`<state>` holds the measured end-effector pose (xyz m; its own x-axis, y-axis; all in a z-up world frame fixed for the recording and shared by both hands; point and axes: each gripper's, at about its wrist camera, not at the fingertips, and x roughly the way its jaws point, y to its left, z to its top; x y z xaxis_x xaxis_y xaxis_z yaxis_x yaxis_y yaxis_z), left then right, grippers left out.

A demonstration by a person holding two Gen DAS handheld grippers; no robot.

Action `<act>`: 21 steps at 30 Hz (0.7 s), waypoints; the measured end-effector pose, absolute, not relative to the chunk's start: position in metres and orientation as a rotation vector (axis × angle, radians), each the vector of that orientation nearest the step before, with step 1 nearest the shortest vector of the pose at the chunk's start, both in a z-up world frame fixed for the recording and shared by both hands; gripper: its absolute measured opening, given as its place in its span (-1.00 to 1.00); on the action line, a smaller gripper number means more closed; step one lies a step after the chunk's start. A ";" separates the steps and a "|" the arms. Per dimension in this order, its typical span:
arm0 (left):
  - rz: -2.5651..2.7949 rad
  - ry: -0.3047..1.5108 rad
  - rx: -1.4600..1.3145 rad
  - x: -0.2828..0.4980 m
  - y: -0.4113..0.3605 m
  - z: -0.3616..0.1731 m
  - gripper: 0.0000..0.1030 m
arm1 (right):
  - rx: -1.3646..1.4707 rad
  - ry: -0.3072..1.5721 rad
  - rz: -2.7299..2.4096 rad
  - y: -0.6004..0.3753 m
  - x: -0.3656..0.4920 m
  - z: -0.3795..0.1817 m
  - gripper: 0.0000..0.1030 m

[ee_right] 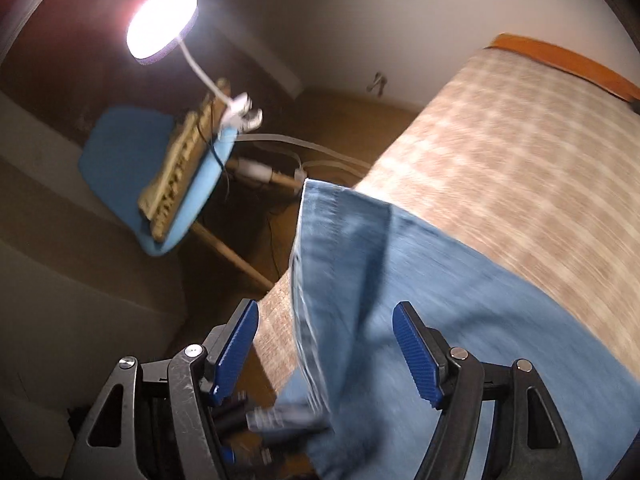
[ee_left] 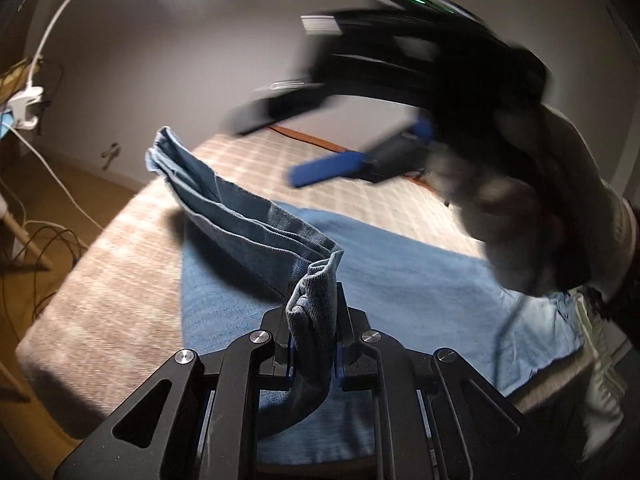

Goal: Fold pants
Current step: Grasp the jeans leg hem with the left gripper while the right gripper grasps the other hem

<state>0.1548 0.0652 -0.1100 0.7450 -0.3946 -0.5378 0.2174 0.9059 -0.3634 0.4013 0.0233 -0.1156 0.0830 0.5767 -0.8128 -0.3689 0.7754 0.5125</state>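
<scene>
Blue denim pants (ee_left: 420, 280) lie spread on a bed with a beige checked cover (ee_left: 100, 300). My left gripper (ee_left: 314, 344) is shut on a bunched fold of the pants, and the layered leg hem (ee_left: 224, 200) rises from the jaws toward the far left. My right gripper (ee_left: 276, 144) hovers blurred above the bed's far side, held by a gloved hand (ee_left: 500, 208). In the right wrist view the right gripper (ee_right: 326, 308) is open, with blue pads (ee_right: 416, 356) on either side of the lifted pants edge (ee_right: 340, 260) and not touching it.
A lit white clip lamp (ee_right: 160, 20) is clamped by a blue chair (ee_right: 120, 152) to the left of the bed (ee_right: 520, 160). White and black cables (ee_left: 40, 240) trail over the wooden floor. An orange strip (ee_right: 560, 60) runs along the bed's far edge.
</scene>
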 end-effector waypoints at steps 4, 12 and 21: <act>-0.338 0.646 -0.272 0.161 0.064 -0.110 -0.78 | 0.071 1.345 0.719 0.059 0.410 -0.129 0.42; -0.339 0.637 -0.286 0.162 0.057 -0.114 -0.78 | -0.293 1.364 0.651 0.121 0.410 -0.141 0.39; -0.350 0.636 -0.264 0.158 0.050 -0.104 -0.78 | -0.459 1.303 0.503 0.121 0.416 -0.153 -0.67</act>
<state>0.1581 0.0497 -0.1038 0.7494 -0.3961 -0.5305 0.2366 0.9086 -0.3442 0.4155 0.1209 -0.1527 0.1879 0.0911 -0.9780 -0.5894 0.8070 -0.0381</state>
